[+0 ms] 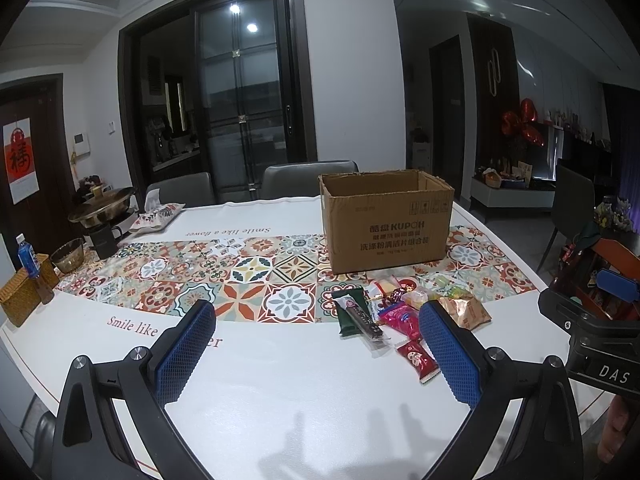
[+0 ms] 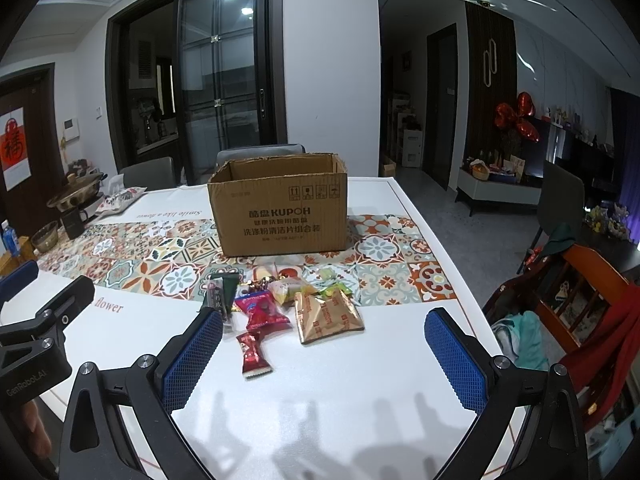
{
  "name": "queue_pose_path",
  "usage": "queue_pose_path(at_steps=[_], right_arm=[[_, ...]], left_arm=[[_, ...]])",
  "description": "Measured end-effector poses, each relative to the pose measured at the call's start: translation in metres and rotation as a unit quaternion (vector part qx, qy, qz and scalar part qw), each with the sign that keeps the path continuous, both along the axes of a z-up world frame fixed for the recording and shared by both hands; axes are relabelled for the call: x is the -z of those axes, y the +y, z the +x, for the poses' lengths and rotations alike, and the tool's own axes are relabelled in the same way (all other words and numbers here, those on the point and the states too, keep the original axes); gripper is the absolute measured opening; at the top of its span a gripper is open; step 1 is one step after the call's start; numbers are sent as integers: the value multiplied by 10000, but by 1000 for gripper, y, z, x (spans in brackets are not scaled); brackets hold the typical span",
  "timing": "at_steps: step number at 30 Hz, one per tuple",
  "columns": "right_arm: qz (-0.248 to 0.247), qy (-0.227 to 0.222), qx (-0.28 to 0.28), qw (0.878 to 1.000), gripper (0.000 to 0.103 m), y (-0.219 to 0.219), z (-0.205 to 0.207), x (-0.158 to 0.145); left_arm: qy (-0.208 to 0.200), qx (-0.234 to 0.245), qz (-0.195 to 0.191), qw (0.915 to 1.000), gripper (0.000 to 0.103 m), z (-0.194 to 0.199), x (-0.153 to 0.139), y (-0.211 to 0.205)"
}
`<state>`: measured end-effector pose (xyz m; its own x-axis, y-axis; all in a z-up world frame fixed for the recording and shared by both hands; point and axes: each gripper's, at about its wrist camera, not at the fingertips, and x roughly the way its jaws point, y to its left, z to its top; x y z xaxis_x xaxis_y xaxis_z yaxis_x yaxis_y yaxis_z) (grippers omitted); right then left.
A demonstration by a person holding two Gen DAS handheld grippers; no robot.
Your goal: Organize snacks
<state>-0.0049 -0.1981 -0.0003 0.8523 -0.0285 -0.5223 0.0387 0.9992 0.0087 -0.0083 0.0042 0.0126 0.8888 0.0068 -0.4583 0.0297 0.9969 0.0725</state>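
An open cardboard box (image 1: 386, 224) (image 2: 280, 210) stands on the patterned runner. In front of it lies a pile of several snack packets (image 1: 404, 312) (image 2: 288, 304): a gold pouch (image 2: 326, 318), a pink packet (image 2: 262, 312), a small red packet (image 2: 251, 354) nearest me, and a dark green bar (image 1: 348, 314). My left gripper (image 1: 316, 356) hovers open over the white tablecloth, left of the pile, with nothing between its fingers. My right gripper (image 2: 324, 364) is open too, just short of the pile, the red packet near its left finger (image 2: 192, 360).
A pot (image 1: 102, 206), dark mug (image 1: 104, 238), glass bowl (image 1: 68, 256), blue-capped bottle (image 1: 30, 264) and wicker basket (image 1: 24, 292) crowd the table's left end. Grey chairs (image 1: 308, 178) stand behind the table. A wooden chair with clothes (image 2: 580, 312) sits off the right edge.
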Motion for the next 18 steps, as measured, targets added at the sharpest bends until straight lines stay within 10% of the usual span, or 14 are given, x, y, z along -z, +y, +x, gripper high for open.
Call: queue_pose_path(at_steps=[18], right_arm=[[-9,-16,0,10000,102,0,-1,0]], left_arm=[[-16,1,3,10000,103,-1,0,1]])
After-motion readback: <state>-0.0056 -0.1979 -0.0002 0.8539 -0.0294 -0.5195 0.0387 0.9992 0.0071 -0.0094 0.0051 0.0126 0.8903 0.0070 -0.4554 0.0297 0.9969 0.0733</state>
